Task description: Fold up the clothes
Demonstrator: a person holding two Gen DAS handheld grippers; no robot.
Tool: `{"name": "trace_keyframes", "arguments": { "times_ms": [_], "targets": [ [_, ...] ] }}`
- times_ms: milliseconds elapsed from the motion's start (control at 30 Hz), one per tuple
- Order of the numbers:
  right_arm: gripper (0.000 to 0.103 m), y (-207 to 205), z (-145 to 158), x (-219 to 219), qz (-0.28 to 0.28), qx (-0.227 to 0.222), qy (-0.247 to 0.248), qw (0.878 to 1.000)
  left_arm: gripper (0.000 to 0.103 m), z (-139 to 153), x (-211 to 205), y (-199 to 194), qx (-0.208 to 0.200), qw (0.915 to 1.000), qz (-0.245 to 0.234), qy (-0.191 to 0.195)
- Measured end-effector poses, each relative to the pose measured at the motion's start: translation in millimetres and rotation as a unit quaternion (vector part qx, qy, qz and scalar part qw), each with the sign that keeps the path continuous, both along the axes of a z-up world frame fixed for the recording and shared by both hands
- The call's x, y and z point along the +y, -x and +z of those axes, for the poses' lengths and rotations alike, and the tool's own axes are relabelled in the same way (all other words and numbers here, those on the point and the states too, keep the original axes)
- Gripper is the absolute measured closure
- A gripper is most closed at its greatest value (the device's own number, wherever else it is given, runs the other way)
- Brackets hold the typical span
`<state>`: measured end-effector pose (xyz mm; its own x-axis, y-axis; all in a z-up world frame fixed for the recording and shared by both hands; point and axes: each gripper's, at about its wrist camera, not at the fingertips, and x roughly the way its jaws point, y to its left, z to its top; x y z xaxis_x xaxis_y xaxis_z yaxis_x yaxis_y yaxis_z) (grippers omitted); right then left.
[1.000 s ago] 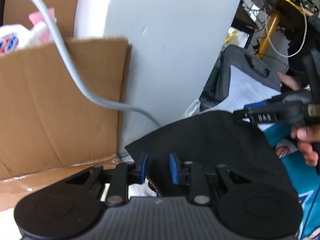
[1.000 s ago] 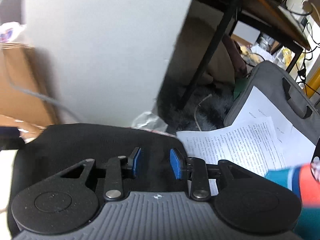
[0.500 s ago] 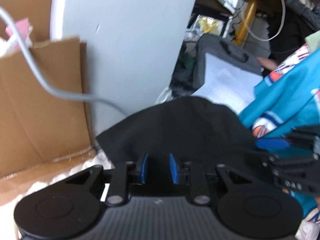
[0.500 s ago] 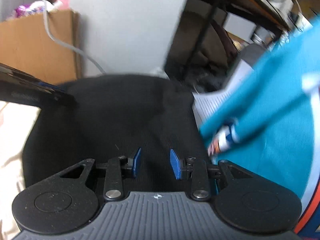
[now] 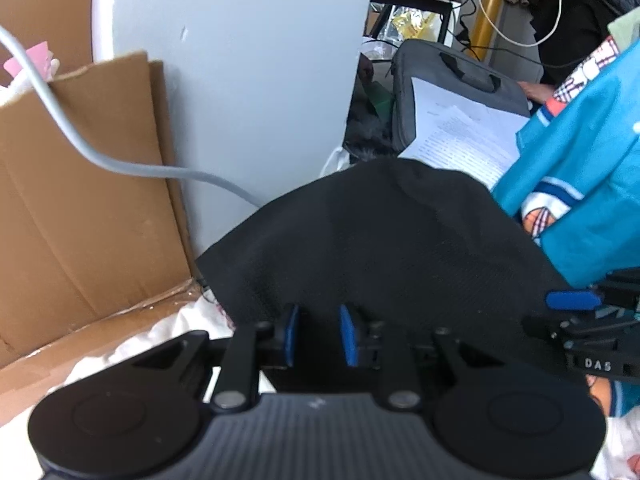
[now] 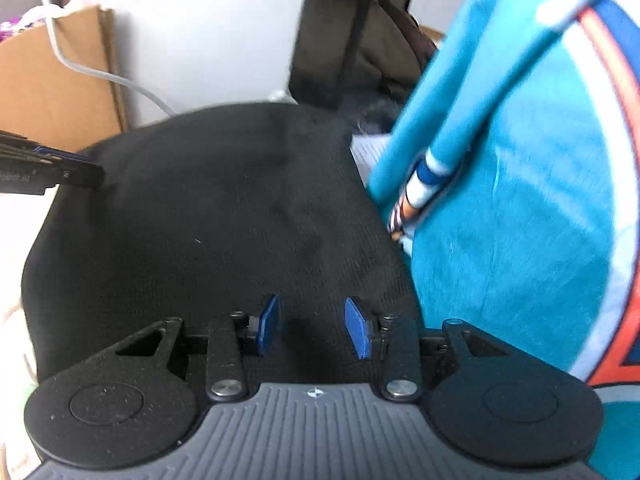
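A black garment (image 5: 384,248) is lying spread over a white, crumpled sheet (image 5: 176,320) as 2 hand-held tongs are working its near edge. The left tongs (image 5: 318,334) are sitting at the garment's near left part, their blue pads (image 5: 347,336) standing a narrow gap apart with black fabric showing in the gap; whether the pads are pinching the cloth cannot be told from either view. The right tongs (image 6: 312,326) are hovering over the garment's near right part, their jaws having just been opening, the blue pads now standing apart with cloth lying under the gap rather than clamped between them. From the left wrist view, the right tongs are appearing at the right edge, just above the garment's right side. From the right wrist view, the tip of the left tongs is resting at the garment's far left edge.

A teal jersey (image 6: 520,208) with white, blue and orange trim is hanging just beside the black garment on its right, overlapping its right edge. Behind, a cardboard box (image 5: 80,184) is standing against a pale grey panel (image 5: 248,64), with a grey cable (image 5: 120,164) trailing down across both. Printed papers (image 5: 460,136) are lying on a grey bag (image 5: 448,68) further back.
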<state>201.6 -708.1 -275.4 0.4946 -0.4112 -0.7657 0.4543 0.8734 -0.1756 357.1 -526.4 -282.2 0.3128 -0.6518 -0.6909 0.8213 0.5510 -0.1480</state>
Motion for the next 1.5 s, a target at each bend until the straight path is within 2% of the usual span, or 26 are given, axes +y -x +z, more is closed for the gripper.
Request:
{"name": "trace_keyframes", "arguments": {
  "times_ms": [100, 200, 300, 367, 467, 533, 667, 767, 933, 1167, 1300, 1367, 1500],
  "targets": [
    [0.059, 4.5, -4.0, 4.6, -0.002, 0.009, 0.008, 1.000, 0.078, 8.8, 2.9, 7.0, -0.001, 1.0000, -0.003, 0.008],
    [0.059, 11.2, -16.1, 1.0, -0.018, 0.024, -0.028, 0.999, 0.078, 15.2, 0.9, 16.8, -0.010, 0.9997, -0.018, 0.008],
    [0.059, 15.3, -13.4, 4.4, -0.013, 0.027, -0.024, 0.999, 0.078, 10.1, -4.0, 18.3, 0.001, 0.9995, -0.032, -0.006],
    [0.059, 11.9, -4.1, 7.7, -0.001, 0.014, -0.012, 1.000, 0.077, -1.5, -5.8, 13.9, 0.010, 0.9990, -0.037, -0.025],
    [0.061, 0.7, 9.2, 6.4, 0.006, -0.008, 0.002, 1.000, 0.076, -8.5, 1.6, 6.9, 0.025, 0.9992, -0.029, -0.014],
    [0.070, -8.0, 13.5, 0.9, -0.002, -0.026, -0.001, 1.000, 0.076, -9.0, 2.8, 5.7, 0.026, 0.9992, -0.029, -0.013],
    [0.070, -31.0, 6.6, -8.7, -0.021, -0.053, 0.002, 0.998, 0.076, -11.1, -0.4, 8.0, 0.016, 0.9991, -0.035, -0.018],
    [0.070, -51.7, -5.4, -18.3, -0.050, -0.057, -0.007, 0.997, 0.076, -14.4, 0.8, 7.2, 0.017, 0.9991, -0.035, -0.014],
    [0.071, -78.7, -23.9, -27.2, -0.073, -0.042, 0.022, 0.996, 0.076, -19.7, 4.9, 6.9, 0.018, 0.9991, -0.039, -0.002],
    [0.071, -107.9, -35.7, -47.2, -0.070, -0.022, 0.046, 0.996, 0.076, -23.7, 8.9, 1.4, 0.032, 0.9985, -0.043, 0.015],
    [0.070, -127.2, -41.9, -51.9, -0.056, -0.010, 0.086, 0.995, 0.076, -26.8, 8.9, 0.5, 0.031, 0.9984, -0.041, 0.022],
    [0.070, -134.8, -39.6, -54.4, -0.047, 0.003, 0.103, 0.994, 0.076, -26.6, 8.7, 1.2, 0.027, 0.9985, -0.042, 0.024],
    [0.070, -136.3, -19.2, -62.5, -0.047, -0.006, 0.082, 0.996, 0.076, -14.0, 13.2, -3.1, 0.017, 0.9984, -0.029, 0.046]
  ]
}}
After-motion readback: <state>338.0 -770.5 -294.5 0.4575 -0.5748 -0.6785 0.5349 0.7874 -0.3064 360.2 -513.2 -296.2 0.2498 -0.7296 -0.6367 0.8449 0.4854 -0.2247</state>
